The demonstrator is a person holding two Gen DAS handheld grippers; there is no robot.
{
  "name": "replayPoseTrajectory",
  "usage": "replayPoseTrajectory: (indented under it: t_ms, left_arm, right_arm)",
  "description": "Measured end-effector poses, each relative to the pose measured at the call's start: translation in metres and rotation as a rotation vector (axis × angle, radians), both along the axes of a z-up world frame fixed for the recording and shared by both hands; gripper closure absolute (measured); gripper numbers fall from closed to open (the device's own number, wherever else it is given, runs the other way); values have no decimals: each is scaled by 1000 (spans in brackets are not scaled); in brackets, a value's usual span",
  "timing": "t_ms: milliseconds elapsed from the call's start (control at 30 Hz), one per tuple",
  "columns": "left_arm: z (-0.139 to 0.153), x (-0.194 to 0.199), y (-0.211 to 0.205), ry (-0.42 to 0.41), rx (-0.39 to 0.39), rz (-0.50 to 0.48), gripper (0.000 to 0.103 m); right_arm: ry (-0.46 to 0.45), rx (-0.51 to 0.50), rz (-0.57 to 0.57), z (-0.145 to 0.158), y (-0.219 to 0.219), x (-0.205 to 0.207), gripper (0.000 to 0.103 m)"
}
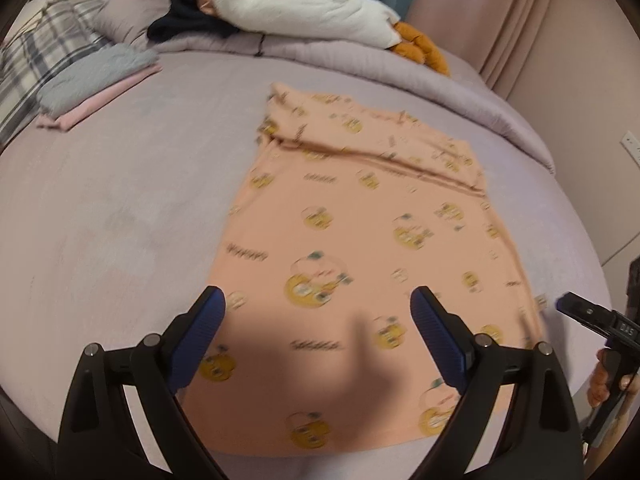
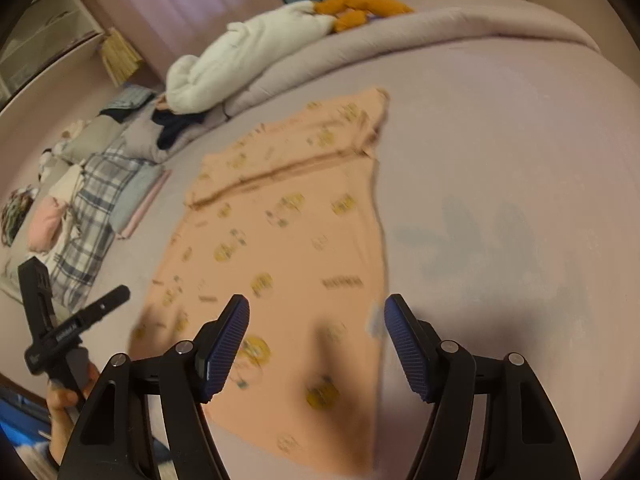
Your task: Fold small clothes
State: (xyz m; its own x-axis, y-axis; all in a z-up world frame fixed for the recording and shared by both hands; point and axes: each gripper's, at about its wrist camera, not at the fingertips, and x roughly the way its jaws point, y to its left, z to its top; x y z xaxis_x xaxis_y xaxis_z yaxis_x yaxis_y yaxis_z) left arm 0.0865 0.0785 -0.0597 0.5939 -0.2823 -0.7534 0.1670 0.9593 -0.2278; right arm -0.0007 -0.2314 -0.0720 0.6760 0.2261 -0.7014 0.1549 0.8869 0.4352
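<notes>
1. Left wrist view: nearest the lens, the left gripper [image 1: 318, 306] with its black arms and ribbed blue pads has its fingers [image 1: 211, 312] spread wide, nothing between them. It hangs over the near hem of a peach cotton garment printed with yellow cartoon figures [image 1: 360, 240], which lies flat on the lavender bed sheet [image 1: 120, 220]. The garment's far end is folded over into a band running across it. The gripper's shadow falls on the near part of the cloth.
2. Same view, further off: a folded stack of grey and pink cloth [image 1: 96, 80] sits at the left, well apart from the garment, beside a plaid blanket [image 1: 32, 60]. A puffy white duvet [image 1: 304, 4] and an orange plush toy [image 1: 420, 48] are piled along the far edge of the bed. At the right edge you can see part of the right gripper [image 1: 592, 320], blurry.
3. Right wrist view: the right gripper [image 2: 316, 312] is released too, blue pads wide apart and empty, hovering over the garment's near right corner [image 2: 280, 260]. One finger is above the cloth, the other above bare sheet [image 2: 500, 160].
4. Same view: the left gripper [image 2: 76, 312] shows at the left, held in a hand [image 2: 64, 396], just off the garment's left edge. Everything is a bit motion-blurred.
</notes>
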Motion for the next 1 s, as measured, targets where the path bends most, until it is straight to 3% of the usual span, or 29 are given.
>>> replayPoseTrajectory:
  t_ms: [233, 433, 767, 1000]
  left_arm:
    - [-26, 0, 20, 46, 23, 47, 9]
    - [-41, 1, 26, 79, 18, 30, 9]
    - [-42, -3, 43, 128, -215, -148, 9]
    - [-46, 11, 51, 155, -368, -170, 9]
  right_arm:
    - [44, 20, -17, -15, -4, -11, 33]
    - [67, 26, -5, -25, 0, -13, 33]
    - [77, 89, 35, -33, -2, -19, 33]
    - [52, 197, 51, -40, -9, -8, 33]
